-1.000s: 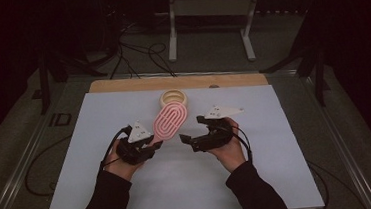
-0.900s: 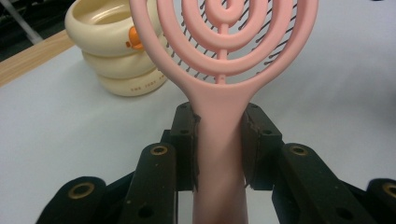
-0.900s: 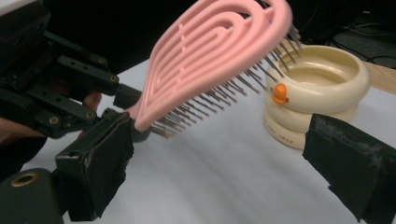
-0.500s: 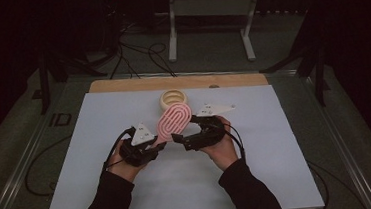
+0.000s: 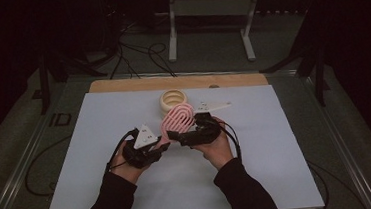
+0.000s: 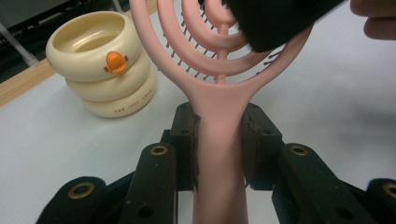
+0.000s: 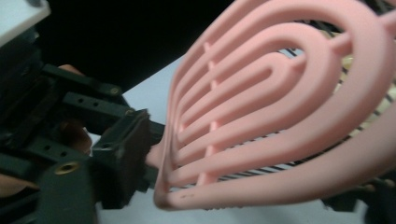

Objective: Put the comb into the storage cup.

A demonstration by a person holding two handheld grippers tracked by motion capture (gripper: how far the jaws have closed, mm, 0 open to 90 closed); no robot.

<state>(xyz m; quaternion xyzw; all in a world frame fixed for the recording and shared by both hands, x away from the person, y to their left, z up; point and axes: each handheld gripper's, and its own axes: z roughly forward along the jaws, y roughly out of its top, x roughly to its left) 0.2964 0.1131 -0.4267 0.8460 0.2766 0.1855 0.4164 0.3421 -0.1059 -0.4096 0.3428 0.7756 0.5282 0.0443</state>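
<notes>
A pink vented hairbrush is held above the white table sheet, its head tilted up and away. My left gripper is shut on the brush handle, one pad pressed against each side. My right gripper has come in from the right and sits against the lower edge of the brush head. The left gripper view has one black jaw of it lying over the head at top right. The brush head covers most of the right gripper view, hiding that gripper's own jaws, with the left gripper on the handle beyond.
A cream ring-stacked container with an orange duck beak stands just behind the brush. The white sheet covers the table, with a wooden strip along its far edge. Cables and a metal stand lie on the floor beyond.
My right gripper has moved left, from a short gap away to right against the brush head. The left gripper keeps its hold on the handle, nearly still.
</notes>
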